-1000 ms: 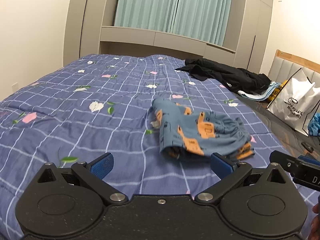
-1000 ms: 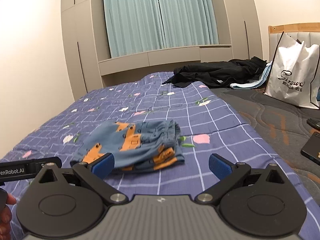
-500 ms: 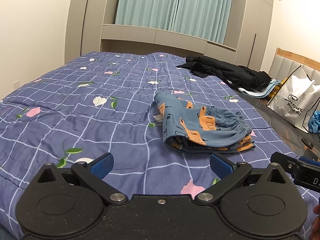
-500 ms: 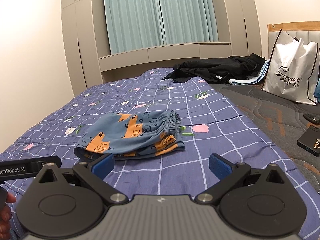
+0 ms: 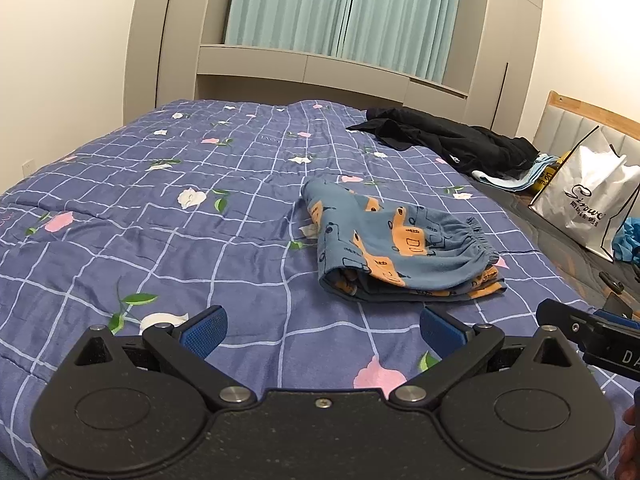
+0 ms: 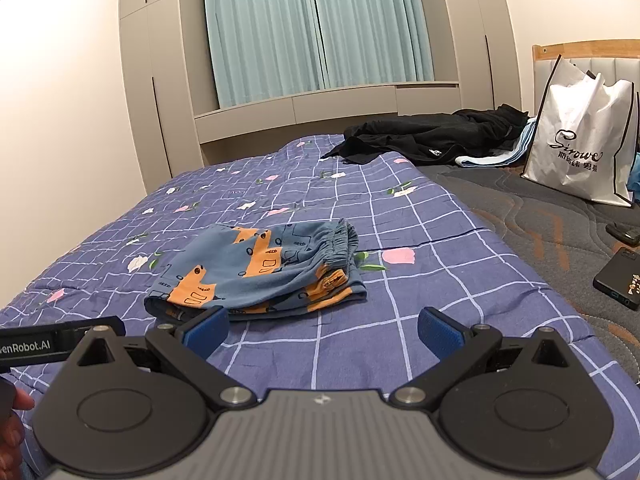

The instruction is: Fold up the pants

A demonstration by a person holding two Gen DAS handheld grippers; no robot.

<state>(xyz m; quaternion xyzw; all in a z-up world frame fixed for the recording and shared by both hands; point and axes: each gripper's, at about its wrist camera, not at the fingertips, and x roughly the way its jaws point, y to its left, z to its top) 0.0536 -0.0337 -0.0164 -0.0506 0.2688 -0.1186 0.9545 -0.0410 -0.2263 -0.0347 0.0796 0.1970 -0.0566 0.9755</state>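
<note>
Both grippers, the left gripper and the right gripper, hang with their jaws spread wide and nothing between the ribbed blue pads, each held low over the near part of the quilt, clear of the cloth. One pair of pants lies folded into a flat, thick bundle on the quilt, just past the right gripper's left pad and to the far right of the left gripper. It is soft blue fabric with orange patches and a gathered elastic waistband at its right end. The quilt is purple-blue, padded, crossed by pale grid lines and scattered with pink and white flowers; wide bare stretches lie left and far of the pants. At the far right sit one heap of black clothes and one white glossy bag with black trim. On the grey stitched mattress to the right lies one dark phone near the edge of view. Pale green curtains hang behind.
</note>
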